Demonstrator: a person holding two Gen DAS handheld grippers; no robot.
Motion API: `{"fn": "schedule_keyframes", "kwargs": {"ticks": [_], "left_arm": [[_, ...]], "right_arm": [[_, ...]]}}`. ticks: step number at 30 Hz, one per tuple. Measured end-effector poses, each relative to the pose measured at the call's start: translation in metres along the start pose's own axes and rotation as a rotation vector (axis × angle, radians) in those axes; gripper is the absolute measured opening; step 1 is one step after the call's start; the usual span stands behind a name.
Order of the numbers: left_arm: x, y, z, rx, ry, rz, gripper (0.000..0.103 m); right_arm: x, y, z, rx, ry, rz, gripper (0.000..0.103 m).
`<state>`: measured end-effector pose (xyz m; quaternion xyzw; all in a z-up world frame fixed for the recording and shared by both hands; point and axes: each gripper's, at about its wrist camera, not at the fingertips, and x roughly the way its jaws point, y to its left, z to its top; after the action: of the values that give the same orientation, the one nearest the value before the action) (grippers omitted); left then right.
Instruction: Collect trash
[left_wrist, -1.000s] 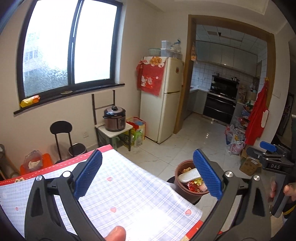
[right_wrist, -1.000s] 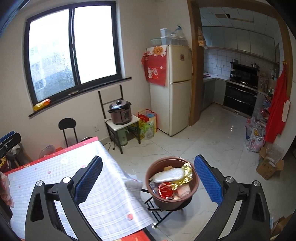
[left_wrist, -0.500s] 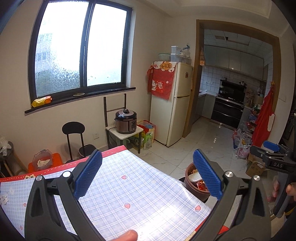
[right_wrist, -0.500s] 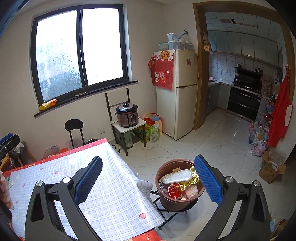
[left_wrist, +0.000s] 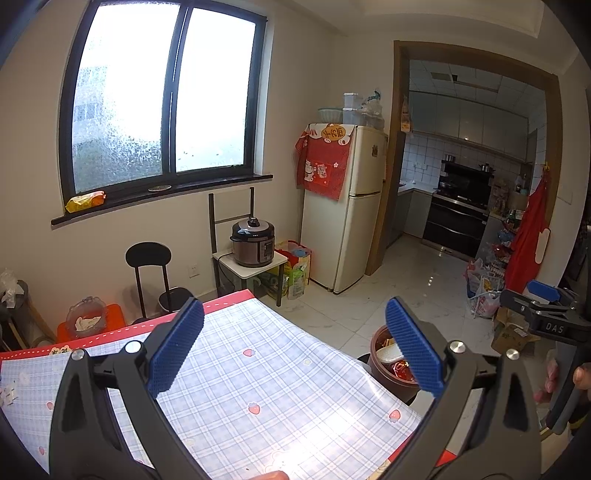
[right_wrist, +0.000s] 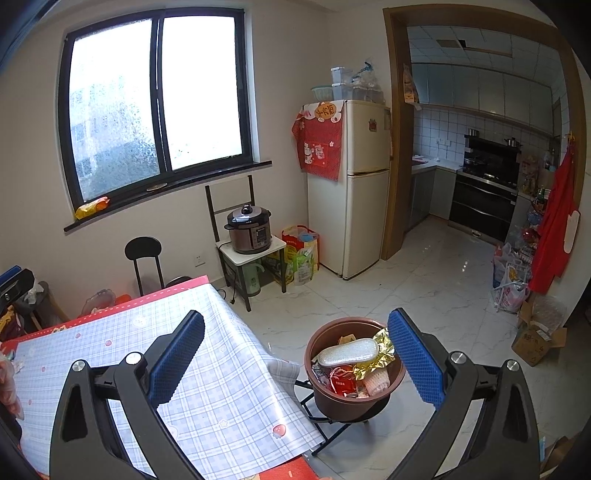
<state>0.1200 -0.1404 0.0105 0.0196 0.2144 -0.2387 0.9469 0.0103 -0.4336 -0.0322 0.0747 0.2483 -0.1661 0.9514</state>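
Now both my left gripper (left_wrist: 293, 363) and right gripper (right_wrist: 295, 363) gape wide, empty. Wrappers (right_wrist: 351, 363) in the brown bin (right_wrist: 325, 400) beside the table (right_wrist: 207, 387) look light, crinkly, probably slippery; pinch a folded edge.

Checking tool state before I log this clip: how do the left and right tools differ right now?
The left tool hangs over the checked tablecloth; the right tool hangs past the table edge, framing the brown trash bowl. In the left view that bowl is mostly hidden behind a pad; in the right view it shows almost whole. Both tools are open and hold nothing.
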Motion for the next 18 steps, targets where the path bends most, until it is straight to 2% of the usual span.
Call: {"fn": "schedule_keyframes", "kwargs": {"ticks": [18], "left_arm": [[0.005, -0.01, 0.003, 0.008, 0.011, -0.006, 0.097]], "right_arm": [[-0.002, -0.009, 0.0, 0.006, 0.0, -0.013, 0.098]]}}
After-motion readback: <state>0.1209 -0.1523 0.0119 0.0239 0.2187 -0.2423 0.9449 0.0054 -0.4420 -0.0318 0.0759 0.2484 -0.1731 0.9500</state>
